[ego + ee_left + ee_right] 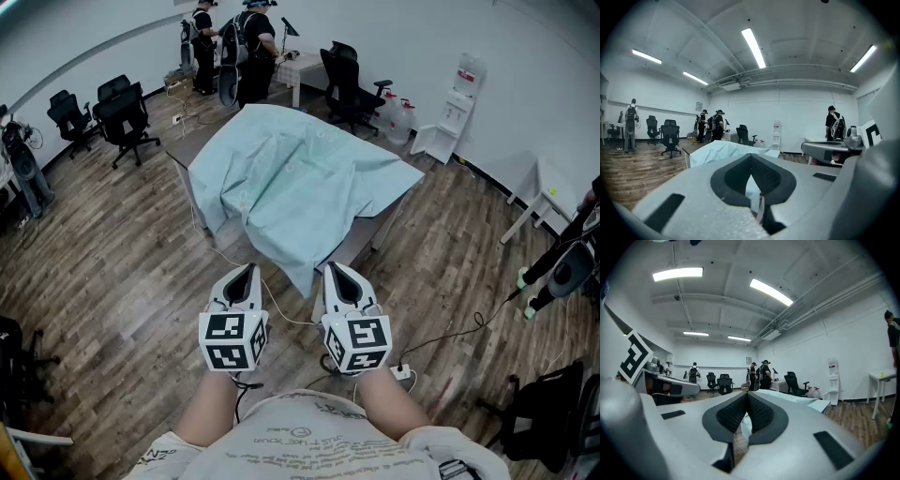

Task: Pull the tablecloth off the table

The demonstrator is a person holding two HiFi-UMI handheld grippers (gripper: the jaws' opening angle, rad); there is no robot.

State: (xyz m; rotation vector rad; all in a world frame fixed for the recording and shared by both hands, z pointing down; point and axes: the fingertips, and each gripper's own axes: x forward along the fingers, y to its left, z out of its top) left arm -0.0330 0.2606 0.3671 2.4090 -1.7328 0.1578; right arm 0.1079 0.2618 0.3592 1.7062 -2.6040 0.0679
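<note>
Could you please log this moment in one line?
left hand-held gripper: shut, empty | right hand-held gripper: shut, empty | tablecloth: draped on table

I see the desk (190, 147) ahead of me. The tablecloth (300, 178) lies on it and hangs over its near corner. My left gripper (247, 272) and right gripper (335, 272) sit side by side just before that corner, apart from the cloth. A cable (281, 313) runs along the floor in front of the desk, between them. Two people (253, 47) stand behind the desk. Office chairs (352, 84) are behind it to the right, and more chairs (127, 117) stand to its left. A water dispenser (464, 89) stands well off to its right, by the wall.
</note>
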